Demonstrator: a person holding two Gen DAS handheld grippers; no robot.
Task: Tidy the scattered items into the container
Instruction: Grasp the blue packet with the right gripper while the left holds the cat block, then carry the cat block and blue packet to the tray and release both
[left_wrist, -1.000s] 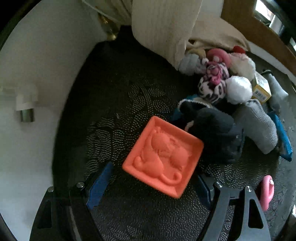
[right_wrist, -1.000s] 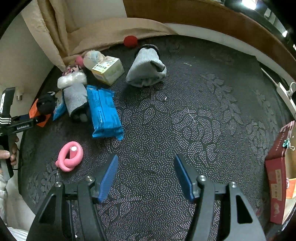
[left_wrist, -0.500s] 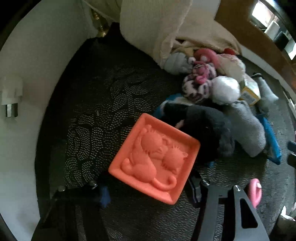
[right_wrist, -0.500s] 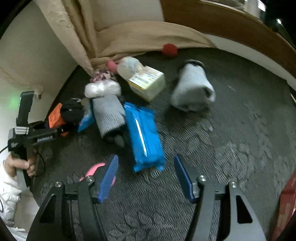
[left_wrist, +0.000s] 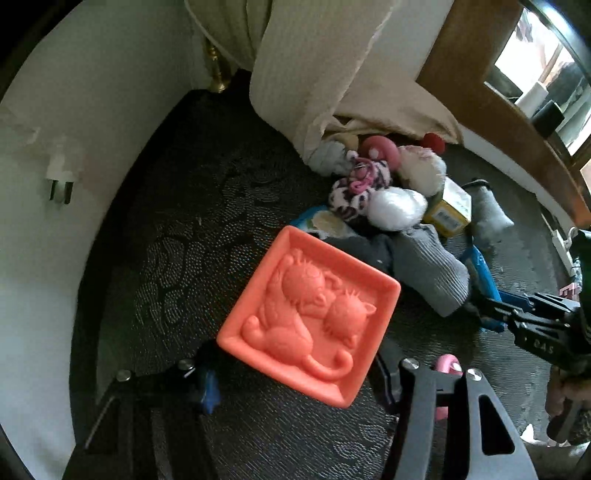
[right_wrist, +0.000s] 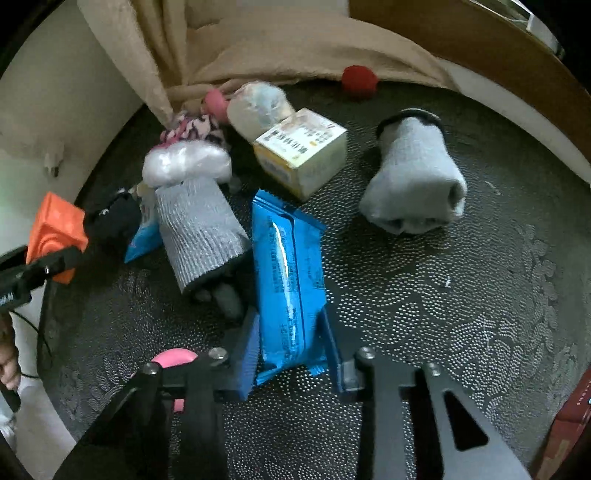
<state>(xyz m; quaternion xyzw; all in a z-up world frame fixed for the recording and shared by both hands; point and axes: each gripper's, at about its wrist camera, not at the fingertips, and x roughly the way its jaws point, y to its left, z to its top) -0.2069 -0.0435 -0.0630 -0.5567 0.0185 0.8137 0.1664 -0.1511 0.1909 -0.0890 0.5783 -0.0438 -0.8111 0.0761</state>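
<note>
Since one second ago the left gripper (left_wrist: 295, 373) has closed from a wide spread onto the orange tray (left_wrist: 310, 325), its fingers now clamped on the tray's near edges with the tray lifted and tilted above the dark embossed tablecloth (left_wrist: 177, 258). The right gripper (right_wrist: 291, 354) has travelled from bare cloth to the blue packet (right_wrist: 288, 280); its blue-padded fingers now bracket the packet's near end, touching or just beside both sides, though a firm clasp cannot be confirmed. The tray is square, of smooth moulded plastic, with a raised rim and two relief cats. The packet is glossy crinkled foil with sealed ends. Just left of it lies a ribbed grey sock (right_wrist: 199, 236); a rolled pale grey sock (right_wrist: 413, 184) sits apart to the right. A printed cardboard box (right_wrist: 301, 151) stands behind, beside a white plastic-wrapped bundle (right_wrist: 184, 166).
</note>
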